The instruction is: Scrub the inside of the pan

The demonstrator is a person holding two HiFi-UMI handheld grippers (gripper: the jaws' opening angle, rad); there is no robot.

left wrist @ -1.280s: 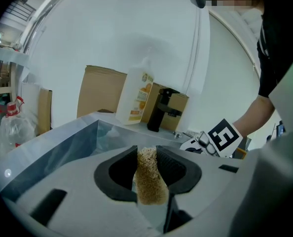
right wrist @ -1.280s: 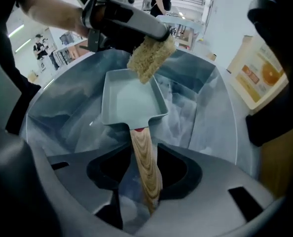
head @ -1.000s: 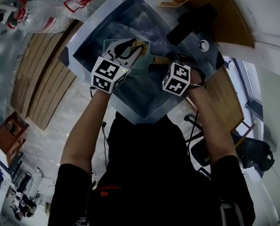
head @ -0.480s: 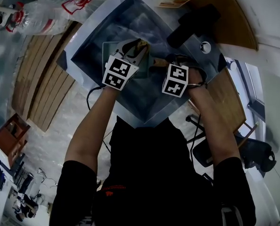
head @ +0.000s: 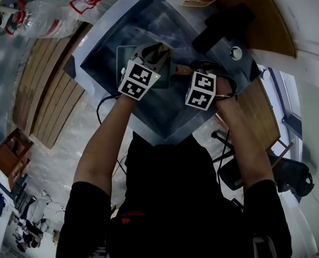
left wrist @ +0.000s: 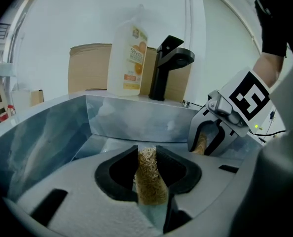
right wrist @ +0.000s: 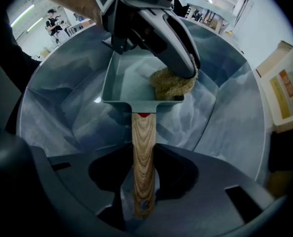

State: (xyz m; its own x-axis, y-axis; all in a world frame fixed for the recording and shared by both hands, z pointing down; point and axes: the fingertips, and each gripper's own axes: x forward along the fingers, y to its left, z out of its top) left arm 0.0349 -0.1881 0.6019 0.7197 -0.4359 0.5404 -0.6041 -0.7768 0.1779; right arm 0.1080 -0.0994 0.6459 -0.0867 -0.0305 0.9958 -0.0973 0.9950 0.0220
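A square grey-green pan (right wrist: pixel 124 85) with a wooden handle (right wrist: pixel 143 152) lies low inside a steel sink (right wrist: pixel 225 107). My right gripper (right wrist: pixel 143 184) is shut on that handle near its end. My left gripper (right wrist: pixel 181 63) reaches into the pan from the far side, shut on a tan scrub pad (right wrist: pixel 171 84) that presses on the pan's floor by the handle-side wall. In the left gripper view the scrub pad (left wrist: pixel 149 179) stands pinched between the left gripper's (left wrist: pixel 147 169) jaws. From the head view, the left gripper (head: pixel 159 52) is over the pan (head: pixel 126 58) and the right gripper (head: pixel 183 70) is just right of it.
A black faucet (left wrist: pixel 168 65) and an orange-labelled soap bottle (left wrist: pixel 130 58) stand on the ledge behind the sink. Wooden counter boards (head: pixel 46 90) lie left of the sink, with plastic bottles (head: pixel 38 15) beyond. The sink walls close in on all sides of the pan.
My left gripper has shifted right and further into the pan with the scrub pad. The right gripper has stayed on the handle, hardly moving.
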